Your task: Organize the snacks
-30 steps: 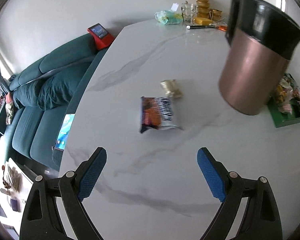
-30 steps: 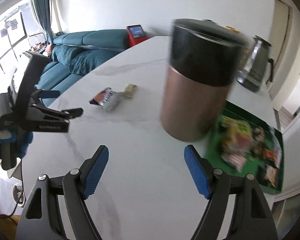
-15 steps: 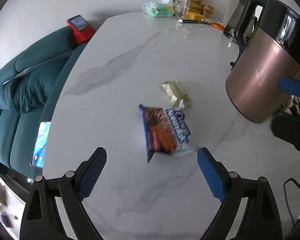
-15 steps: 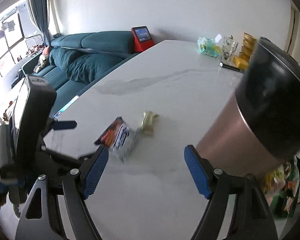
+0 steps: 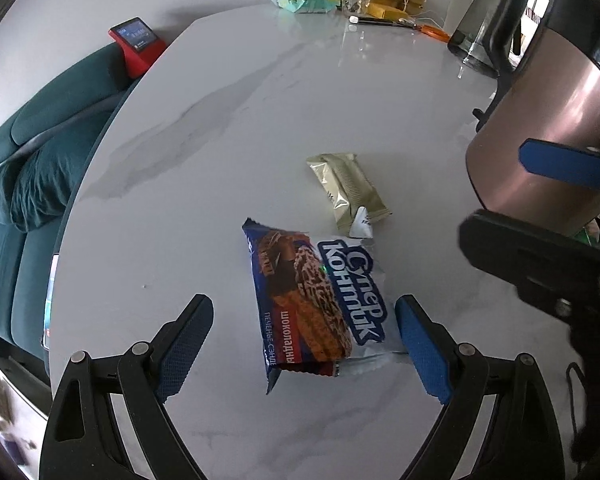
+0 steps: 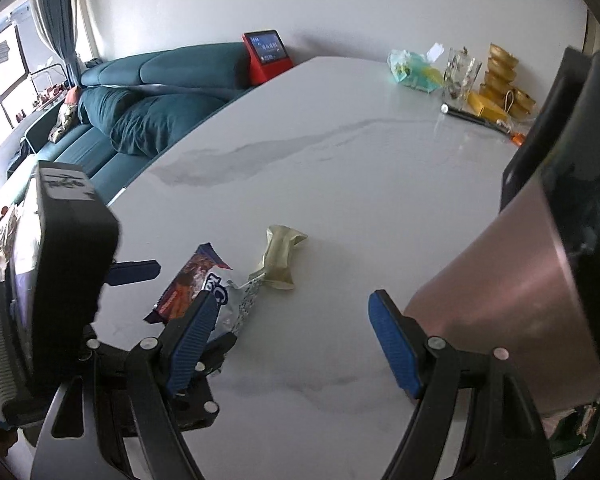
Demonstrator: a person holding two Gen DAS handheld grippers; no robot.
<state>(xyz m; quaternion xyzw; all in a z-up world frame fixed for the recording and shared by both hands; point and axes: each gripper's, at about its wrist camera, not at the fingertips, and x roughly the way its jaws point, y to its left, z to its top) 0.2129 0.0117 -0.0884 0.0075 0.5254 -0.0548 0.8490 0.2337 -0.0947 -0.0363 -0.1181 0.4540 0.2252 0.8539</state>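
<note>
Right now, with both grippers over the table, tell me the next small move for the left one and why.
Probably lower the left gripper a little more and close on the blue cookie packet. Its fingers stand open on either side of the packet without touching it, and the packet lies flat on the marble table. The gold packet lies just beyond, so keep the close narrow.
</note>
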